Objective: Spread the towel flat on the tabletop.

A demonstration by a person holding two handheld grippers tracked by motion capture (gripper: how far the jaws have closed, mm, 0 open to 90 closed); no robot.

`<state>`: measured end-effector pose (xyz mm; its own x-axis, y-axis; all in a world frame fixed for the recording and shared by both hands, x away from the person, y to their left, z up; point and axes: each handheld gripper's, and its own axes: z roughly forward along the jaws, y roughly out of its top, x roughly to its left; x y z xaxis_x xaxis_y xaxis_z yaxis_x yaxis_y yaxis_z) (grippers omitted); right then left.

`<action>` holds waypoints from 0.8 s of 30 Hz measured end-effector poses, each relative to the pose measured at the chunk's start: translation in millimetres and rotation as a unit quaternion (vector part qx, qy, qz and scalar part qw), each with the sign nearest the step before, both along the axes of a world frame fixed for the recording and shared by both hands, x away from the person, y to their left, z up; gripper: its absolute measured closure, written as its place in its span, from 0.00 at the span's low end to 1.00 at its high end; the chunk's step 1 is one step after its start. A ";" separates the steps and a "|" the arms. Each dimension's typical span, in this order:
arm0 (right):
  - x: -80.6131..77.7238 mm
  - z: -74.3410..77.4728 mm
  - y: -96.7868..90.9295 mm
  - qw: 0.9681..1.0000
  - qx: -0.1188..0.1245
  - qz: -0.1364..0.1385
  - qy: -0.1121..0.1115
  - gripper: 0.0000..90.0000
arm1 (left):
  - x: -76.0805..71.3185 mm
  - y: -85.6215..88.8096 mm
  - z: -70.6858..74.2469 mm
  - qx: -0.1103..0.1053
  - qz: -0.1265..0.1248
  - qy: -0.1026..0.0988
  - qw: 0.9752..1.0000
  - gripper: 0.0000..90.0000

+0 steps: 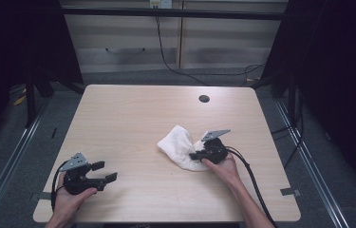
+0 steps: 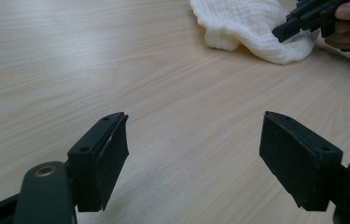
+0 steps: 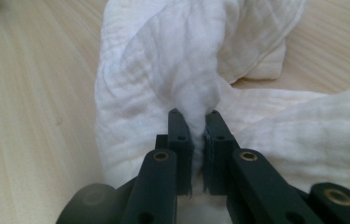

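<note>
The cloth (image 1: 180, 147) lies crumpled on the desk (image 1: 133, 118), right of centre and nearer the front edge than the back. It is white, bunched into loose folds, with no flat panel laid out. In the right gripper view the cloth (image 3: 163, 79) rises in a ridge straight ahead of the jaws, and a hemmed edge curls away toward the upper right.

The right gripper (image 1: 197, 155) is clamped on a fold of the cloth: the right gripper (image 3: 197, 114) shows both jaws pressed together with a pinch of fabric between the pads (no gap is visible). The hand (image 1: 220, 166) holds it low over the desk, at the cloth's right side.

The left gripper (image 1: 105, 172) sits near the front left corner, well apart from the cloth. In its own view the left gripper (image 2: 193, 121) has its jaws spread wide with bare desk between them.

Status, as a judgement: the grasp is made. Whatever follows (spreading, folding or moving the cloth) looks undone, since the cloth is bunched and the left gripper has no hold on it.
</note>
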<state>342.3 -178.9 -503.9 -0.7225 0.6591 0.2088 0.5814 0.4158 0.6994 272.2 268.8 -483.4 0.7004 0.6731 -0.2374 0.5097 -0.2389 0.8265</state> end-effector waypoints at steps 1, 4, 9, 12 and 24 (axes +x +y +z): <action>-1.4 -0.2 1.8 1.000 0.004 0.004 0.002 0.94 | 0.1 0.2 0.1 -0.002 0.001 0.000 1.000 0.26; -6.7 -0.3 8.4 1.000 0.005 0.013 0.002 0.94 | 0.8 -0.1 -0.4 -0.002 0.002 0.002 1.000 0.26; -17.5 0.8 23.4 0.999 0.002 0.046 0.003 0.94 | 0.1 -6.0 -1.1 0.015 -0.012 0.003 1.000 0.30; -20.3 0.6 27.3 0.999 0.004 0.051 0.002 0.94 | 0.2 -7.5 -0.9 0.017 -0.013 0.006 1.000 0.31; -43.5 4.1 54.8 0.995 0.008 0.095 -0.008 0.85 | -1.3 -8.9 -0.5 0.005 -0.037 0.017 0.999 0.41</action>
<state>298.8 -124.1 -499.8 -0.8372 0.5071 0.2049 0.4815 0.5058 0.7158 270.9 259.8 -483.9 0.7397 0.6224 -0.2558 0.5183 -0.2844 0.8065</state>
